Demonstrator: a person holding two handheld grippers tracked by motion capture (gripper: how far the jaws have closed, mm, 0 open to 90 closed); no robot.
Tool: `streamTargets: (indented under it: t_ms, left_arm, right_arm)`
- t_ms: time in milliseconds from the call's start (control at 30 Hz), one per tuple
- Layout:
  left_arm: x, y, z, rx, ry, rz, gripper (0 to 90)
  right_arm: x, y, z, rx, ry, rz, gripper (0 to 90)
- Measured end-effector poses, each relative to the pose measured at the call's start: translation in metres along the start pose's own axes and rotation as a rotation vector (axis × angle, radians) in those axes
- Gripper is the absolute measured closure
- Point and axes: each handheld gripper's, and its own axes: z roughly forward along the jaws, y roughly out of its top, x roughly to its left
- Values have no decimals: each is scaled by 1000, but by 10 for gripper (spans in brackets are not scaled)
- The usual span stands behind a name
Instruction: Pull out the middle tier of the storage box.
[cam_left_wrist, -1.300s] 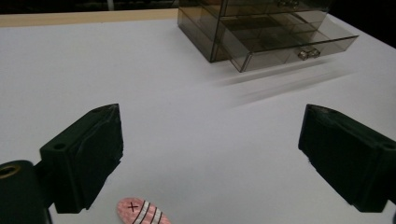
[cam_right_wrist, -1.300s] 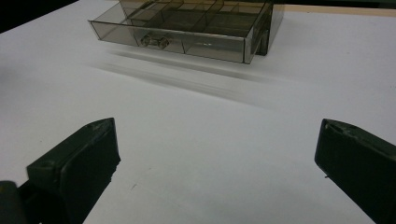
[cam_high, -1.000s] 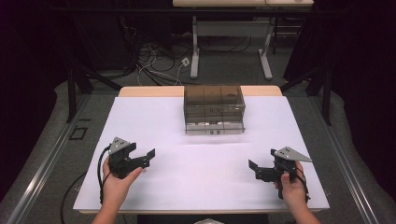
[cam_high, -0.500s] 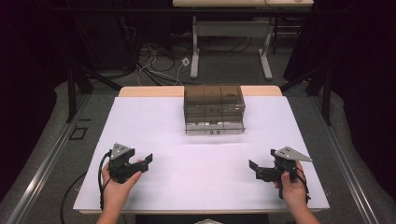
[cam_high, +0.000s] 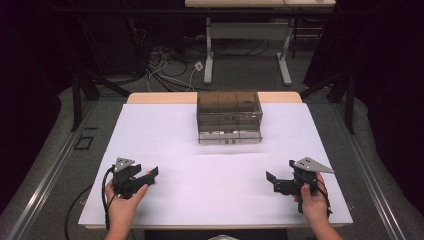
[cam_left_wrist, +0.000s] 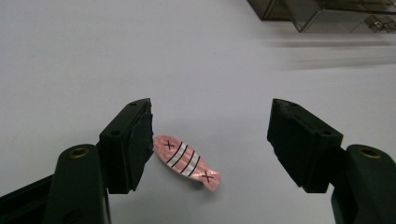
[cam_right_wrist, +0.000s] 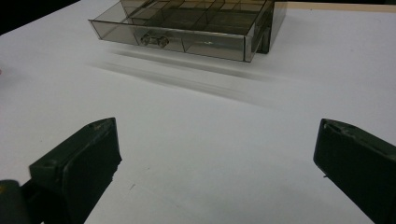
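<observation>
Two grippers rest on the white table (cam_high: 165, 130): the left gripper (cam_left_wrist: 210, 135) has dropped lower, jaws wide around a pink fish-shaped piece (cam_left_wrist: 187, 162), probably ready to grasp; the right gripper (cam_right_wrist: 215, 163) gapes empty.

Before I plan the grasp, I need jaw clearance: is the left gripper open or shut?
Open. The left gripper has its jaws spread wide, with the pink fish-shaped piece lying flat on the table between them, ungripped.

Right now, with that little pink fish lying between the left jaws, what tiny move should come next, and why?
Probably shut the left gripper on the pink fish. Its jaws stand open on either side of the fish, which lies flat on the white table, nearer one jaw.
</observation>
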Motion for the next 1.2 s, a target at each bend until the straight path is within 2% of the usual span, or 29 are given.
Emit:
streamTargets:
  t_ms: [100, 167, 233, 300, 367, 433, 467, 500, 533, 600, 667, 800, 867, 933, 967, 1067, 1100, 1200]
  left_arm:
    - [4, -2, 1, 6, 3, -31, 333]
    - [6, -2, 2, 10, 7, -34, 350]
    - [7, -3, 2, 24, 3, -73, 384]
    - [9, -4, 2, 33, -19, -117, 394]
    - [12, -6, 6, 47, -63, -145, 394]
    - [16, -7, 8, 103, -97, -190, 383]
    - [16, -7, 8, 119, -90, -206, 420]
    - [16, -7, 8, 123, -76, -196, 461]
    - [16, -7, 7, 125, -74, -190, 462]
    - [15, -8, 7, 124, -77, -208, 462]
    - [15, -8, 8, 146, -66, -212, 461]
    - [15, -11, 11, 174, -33, -252, 451]
    - [16, -12, 14, 175, -25, -261, 449]
    - [17, -11, 14, 193, -16, -252, 449]
    - [16, -11, 15, 181, -8, -262, 449]
    - [15, -11, 17, 183, -4, -260, 458]
    - [15, -10, 17, 200, -11, -248, 462]
    - [12, -9, 19, 190, 4, -255, 477]
  right_arm:
    - [0, 0, 0, 3, 3, 1, 5]
    - [0, 0, 0, -2, 2, 1, 5]
    - [0, 0, 1, -7, 4, 6, 5]
    - [0, 0, 0, 4, 8, 4, 5]
    - [0, 0, 0, 7, 12, 2, 5]
    - [0, 0, 0, 8, 14, -1, 5]
    - [0, 0, 0, 8, 15, -1, 5]
    - [0, 0, 0, 7, 15, -4, 5]
    - [0, 0, 0, 7, 15, -4, 5]
    - [0, 0, 0, 8, 17, -5, 5]
    - [0, 0, 1, 6, 17, -4, 7]
    - [1, -1, 1, 6, 21, -4, 7]
    - [1, -1, 2, 7, 20, -4, 7]
    - [1, -1, 2, 8, 21, -5, 8]
    - [1, -1, 2, 9, 21, -5, 8]
    - [1, -1, 2, 10, 22, -6, 8]
    - [1, -1, 2, 11, 23, -5, 8]
    - [1, -1, 2, 13, 26, -6, 8]
